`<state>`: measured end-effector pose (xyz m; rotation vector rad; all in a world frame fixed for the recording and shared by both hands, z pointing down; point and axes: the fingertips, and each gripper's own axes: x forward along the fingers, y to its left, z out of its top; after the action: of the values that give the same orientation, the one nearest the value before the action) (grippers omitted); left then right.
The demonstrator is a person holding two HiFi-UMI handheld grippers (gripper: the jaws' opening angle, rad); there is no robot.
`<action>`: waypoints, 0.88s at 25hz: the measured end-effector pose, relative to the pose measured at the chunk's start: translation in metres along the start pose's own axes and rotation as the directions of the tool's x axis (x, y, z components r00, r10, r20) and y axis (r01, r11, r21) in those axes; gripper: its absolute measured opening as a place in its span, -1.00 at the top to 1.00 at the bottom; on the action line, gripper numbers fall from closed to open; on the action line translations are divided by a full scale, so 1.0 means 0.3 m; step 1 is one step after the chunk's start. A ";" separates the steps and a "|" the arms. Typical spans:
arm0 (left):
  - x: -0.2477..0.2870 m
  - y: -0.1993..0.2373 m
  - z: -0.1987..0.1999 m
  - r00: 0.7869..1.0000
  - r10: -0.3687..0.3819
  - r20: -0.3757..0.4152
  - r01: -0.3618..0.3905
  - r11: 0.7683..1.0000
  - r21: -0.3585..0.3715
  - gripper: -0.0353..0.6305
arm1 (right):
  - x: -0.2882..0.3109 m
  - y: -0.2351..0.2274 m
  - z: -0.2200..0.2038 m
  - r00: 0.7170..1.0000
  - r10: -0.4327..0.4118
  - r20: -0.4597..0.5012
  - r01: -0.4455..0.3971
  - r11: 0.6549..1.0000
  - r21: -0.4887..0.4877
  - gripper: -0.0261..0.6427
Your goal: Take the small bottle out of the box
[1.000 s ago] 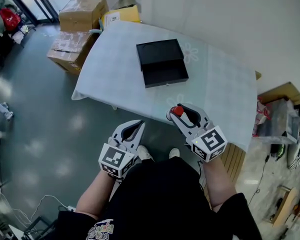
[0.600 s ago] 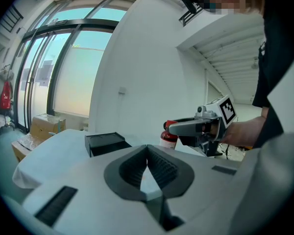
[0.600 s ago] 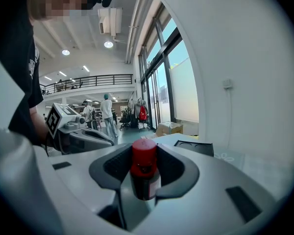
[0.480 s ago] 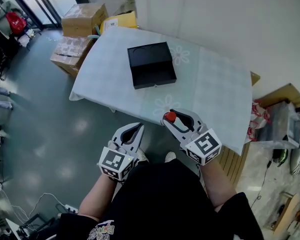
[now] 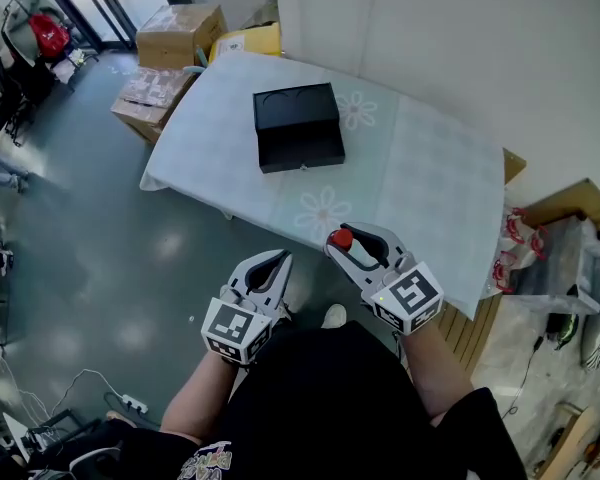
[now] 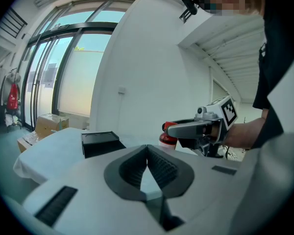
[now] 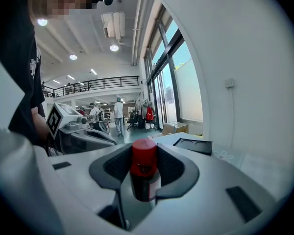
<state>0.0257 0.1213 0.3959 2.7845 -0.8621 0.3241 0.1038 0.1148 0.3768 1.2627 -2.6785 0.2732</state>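
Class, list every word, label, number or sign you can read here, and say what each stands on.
Nothing can be read for certain.
Shirt print: coloured letters, cut off, too small to read.
Yellow box label: too small.
Small bottle in the right gripper: dark label mark, blurred.
Marker cube: black-and-white squares, no words.

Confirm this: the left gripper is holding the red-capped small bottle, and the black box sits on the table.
Wrong gripper. The right gripper holds the red-capped small bottle, as the right gripper view shows; the left gripper is shut on nothing. The black box does sit on the table.
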 end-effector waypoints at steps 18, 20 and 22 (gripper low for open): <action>-0.003 -0.055 -0.022 0.999 0.037 -0.002 -0.037 0.999 -0.007 0.81 | -0.029 0.014 -0.031 0.999 0.048 -0.005 -0.048 0.999 -0.015 0.43; -0.003 -0.054 -0.021 0.999 0.038 -0.002 -0.038 0.999 -0.008 0.81 | -0.028 0.014 -0.030 0.999 0.050 -0.006 -0.050 0.999 -0.015 0.43; -0.001 -0.054 -0.021 0.999 0.037 -0.003 -0.037 0.999 -0.007 0.81 | -0.027 0.011 -0.030 0.999 0.050 -0.008 -0.050 0.999 -0.015 0.43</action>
<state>0.0337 0.1361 0.3996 2.7636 -0.9126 0.3301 0.1070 0.1251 0.3834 1.1894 -2.7033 0.2627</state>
